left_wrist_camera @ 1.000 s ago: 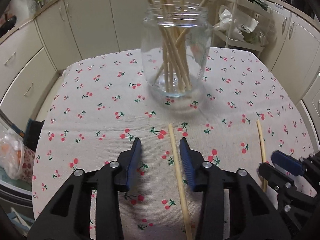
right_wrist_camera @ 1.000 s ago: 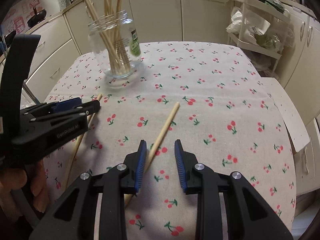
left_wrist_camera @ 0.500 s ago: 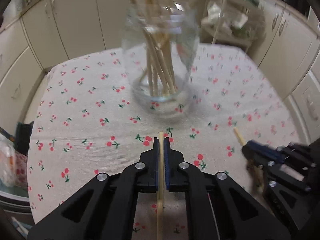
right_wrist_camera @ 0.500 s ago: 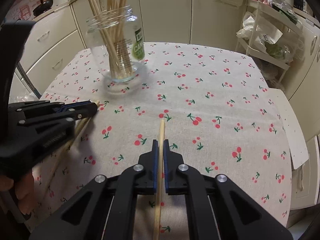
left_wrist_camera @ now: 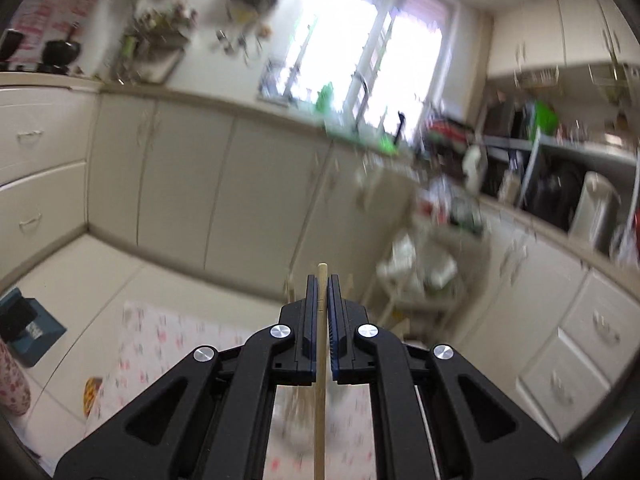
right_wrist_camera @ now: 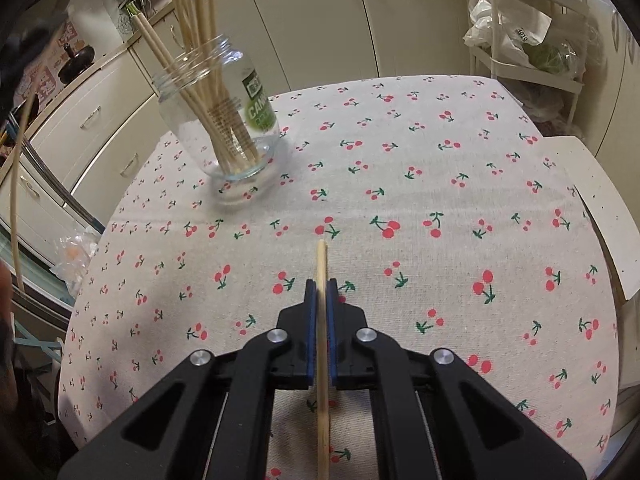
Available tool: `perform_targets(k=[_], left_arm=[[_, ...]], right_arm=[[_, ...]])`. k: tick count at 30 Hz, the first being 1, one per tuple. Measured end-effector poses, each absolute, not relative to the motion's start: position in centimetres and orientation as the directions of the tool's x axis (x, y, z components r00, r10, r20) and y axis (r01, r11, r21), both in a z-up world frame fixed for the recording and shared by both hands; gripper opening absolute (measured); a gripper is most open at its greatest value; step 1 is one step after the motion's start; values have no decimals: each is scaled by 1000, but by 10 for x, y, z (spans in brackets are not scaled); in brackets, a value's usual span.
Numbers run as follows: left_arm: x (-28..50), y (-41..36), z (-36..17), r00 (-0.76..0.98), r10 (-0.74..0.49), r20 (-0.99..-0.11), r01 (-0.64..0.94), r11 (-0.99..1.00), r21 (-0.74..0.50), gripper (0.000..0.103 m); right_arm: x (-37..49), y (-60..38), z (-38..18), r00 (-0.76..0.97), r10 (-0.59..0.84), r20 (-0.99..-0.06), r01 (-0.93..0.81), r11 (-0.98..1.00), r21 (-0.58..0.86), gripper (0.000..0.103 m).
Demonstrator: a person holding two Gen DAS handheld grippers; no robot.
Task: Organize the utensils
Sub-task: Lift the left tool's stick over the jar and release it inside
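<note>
Left wrist view: heavy motion blur on cabinets & counter clutter; the bright blown-out kitchen window (left_wrist_camera: 352,36) glares white. Right wrist view: sharp, even soft light, faint shadows on the cherry-print beige tablecloth (right_wrist_camera: 440,184). Both show fisheye bending w/ dark corner vignettes.

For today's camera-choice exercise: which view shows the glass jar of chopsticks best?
The right wrist view: the glass jar stands sharp and whole on the tablecloth, chopsticks inside. The left wrist view is motion-blurred and shows only a vague smear of it behind the jaws.

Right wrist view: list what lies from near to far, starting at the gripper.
right gripper shut on a chopstick → bare cherry-print tablecloth → glass jar of chopsticks → cream cabinets.
</note>
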State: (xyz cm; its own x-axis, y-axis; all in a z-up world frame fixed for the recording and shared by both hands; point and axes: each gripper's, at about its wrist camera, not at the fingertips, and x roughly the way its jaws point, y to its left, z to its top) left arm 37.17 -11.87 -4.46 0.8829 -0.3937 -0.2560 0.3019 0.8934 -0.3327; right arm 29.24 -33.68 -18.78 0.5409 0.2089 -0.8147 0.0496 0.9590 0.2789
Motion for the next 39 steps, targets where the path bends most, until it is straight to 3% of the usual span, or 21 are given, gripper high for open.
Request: perform_targets(k=[7,20,27,39], left_arm=[[404,-117,-20,946,-302,-122,223,874,-432,4],[443,-146,-21,986,-164,26,161,910,-382,4],[447,-165,-34,988,-147,56,157,931,-330,4],[446,-173,-63,989,-142,31,145,943,-299,5]], right_arm=[[292,-337,-188,540,212,-815,52,958,283,6],[294,-337,-189,539,219,-813,49,956,290,6],[294,-339,-190,539,226,-811,49,953,299,6],[294,-341,-190,538,232,-810,54,950,307,6]])
